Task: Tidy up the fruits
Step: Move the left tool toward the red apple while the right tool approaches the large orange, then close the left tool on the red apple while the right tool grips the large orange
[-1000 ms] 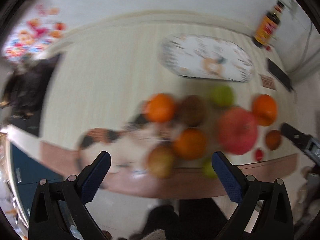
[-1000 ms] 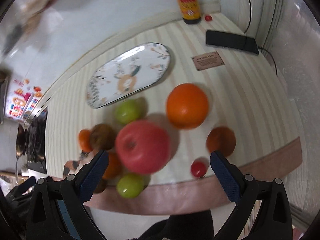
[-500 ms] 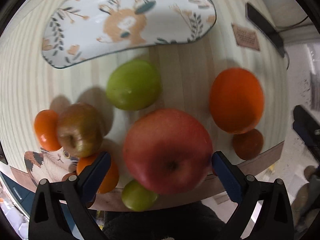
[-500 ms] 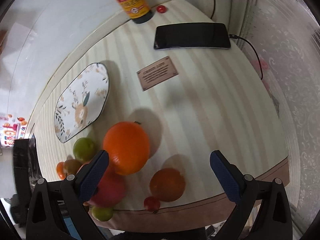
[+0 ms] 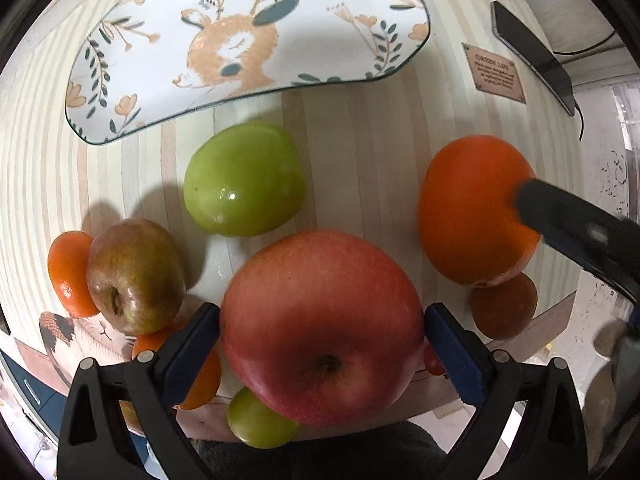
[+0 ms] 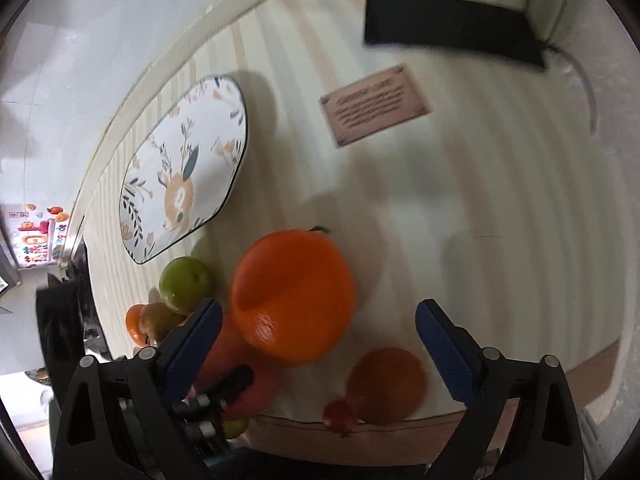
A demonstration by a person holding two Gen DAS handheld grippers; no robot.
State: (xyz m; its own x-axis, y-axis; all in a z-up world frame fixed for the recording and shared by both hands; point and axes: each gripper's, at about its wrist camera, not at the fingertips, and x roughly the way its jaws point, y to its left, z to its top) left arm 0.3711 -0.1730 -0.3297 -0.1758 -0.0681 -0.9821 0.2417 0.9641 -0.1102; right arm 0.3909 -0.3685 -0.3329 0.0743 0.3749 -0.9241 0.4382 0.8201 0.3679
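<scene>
- Fruits all lie on the table (image 5: pixel 360 148); the deer-print plate (image 5: pixel 152 68) holds none, so sorting has barely begun.
- Left gripper (image 5: pixel 320 354): fingers straddle the red apple (image 5: pixel 320 320), seemingly touching, grip uncertain.
- Right gripper (image 6: pixel 318 340): fingers apart and closing beside the large orange (image 6: pixel 292 296), gripping nothing.

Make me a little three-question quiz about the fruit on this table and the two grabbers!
1. True or false: the deer plate already has fruit on it.
2. Which fruit sits between the left gripper fingers? A) big red apple B) green apple C) big orange
3. Fill in: the right gripper is coming down over the big ____.

Key: 1 false. 2 A; whether the pads already press on it is unclear. 3 orange; the jaws are closing, not yet gripping.
</scene>
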